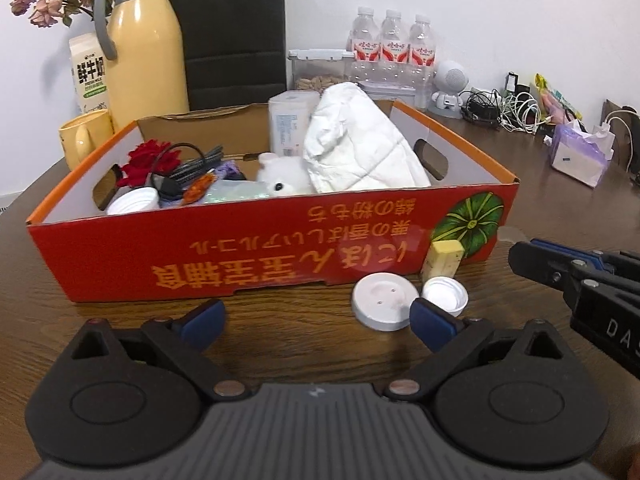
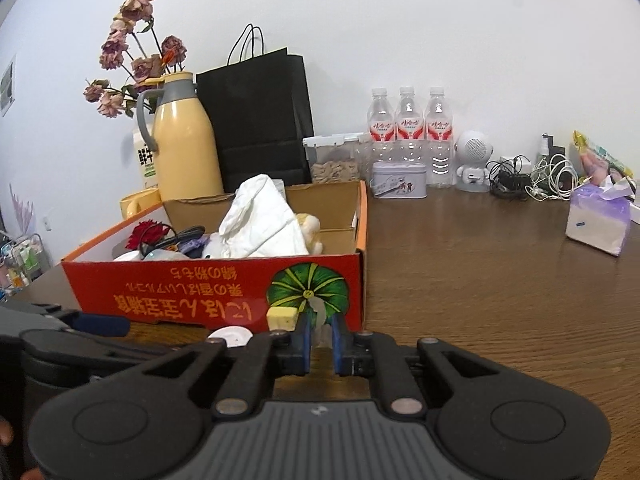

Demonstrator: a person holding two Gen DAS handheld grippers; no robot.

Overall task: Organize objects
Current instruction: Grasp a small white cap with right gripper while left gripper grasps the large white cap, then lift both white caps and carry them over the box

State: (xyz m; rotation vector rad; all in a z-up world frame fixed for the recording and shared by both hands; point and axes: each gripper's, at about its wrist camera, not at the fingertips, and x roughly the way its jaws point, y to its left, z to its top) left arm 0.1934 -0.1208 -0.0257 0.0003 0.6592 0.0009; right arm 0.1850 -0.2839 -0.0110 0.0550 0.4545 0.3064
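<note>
red box (image 1: pixel 256 248), white lid (image 1: pixel 382 300), blue-tipped tongs (image 1: pixel 316 320)

Brightness: even, soft indoor light in both views; the white wall (image 2: pixel 440 40) reads bright but not blown out.
Glare: a pale sheen lies on the red front of the cardboard box (image 1: pixel 256 248) and a lighter patch on the desk (image 1: pixel 560 184) in the left wrist view.
Shadows: soft and short, under the box and beneath the left tongs (image 1: pixel 316 320).
Distortion: strong fisheye bend; the desk edge and wall curve, and dark vignette fills the corners.
Focus: the bodies of the right tongs (image 2: pixel 320 340) and left tongs are soft close up; the water bottles (image 2: pixel 408 132) are slightly smeared.
</note>
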